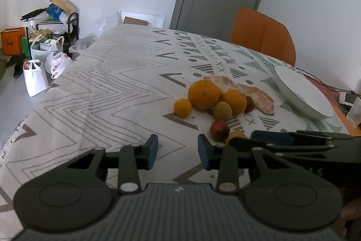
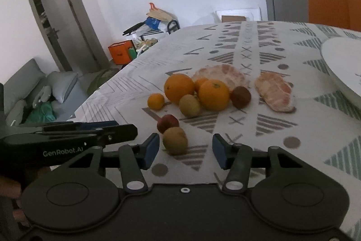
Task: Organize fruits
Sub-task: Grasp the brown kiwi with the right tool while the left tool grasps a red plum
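A: Start at the right hand-held gripper (image 2: pixel 184 154). What's it doing?

B: Jaws apart, nothing between the pads. It hangs low over the table (image 2: pixel 282 150), pointing down at the fruit pile.

A: And the nearest fruit?

B: A kiwi (image 2: pixel 175 143), just ahead of the fingertips and a little left of the gap's centre, closer to the left pad (image 2: pixel 150 150). It lies clear of the others except an apple (image 2: pixel 167 123) touching it on the far side.

A: Its long axis?

B: Hard to say; it looks nearly round from here, maybe slightly longer across the jaws. I'd judge a small shift left, then forward, would centre it.

A: The left hand-held gripper (image 1: pixel 177 151)?

B: Also apart and empty. From its camera the same apple (image 1: pixel 219 130) sits ahead and to the right, with the right tool's fingers partly covering the kiwi. So the right hand is nearer.

A: The rest of the fruit?

B: Further on: three oranges, the biggest (image 2: pixel 179 87) at the left, another kiwi (image 2: pixel 190 106), a brown fruit (image 2: pixel 240 97), and two peeled pomelo pieces (image 2: pixel 275 92). A white plate (image 2: pixel 338 69) stands well off to the right, empty as far as I can see.
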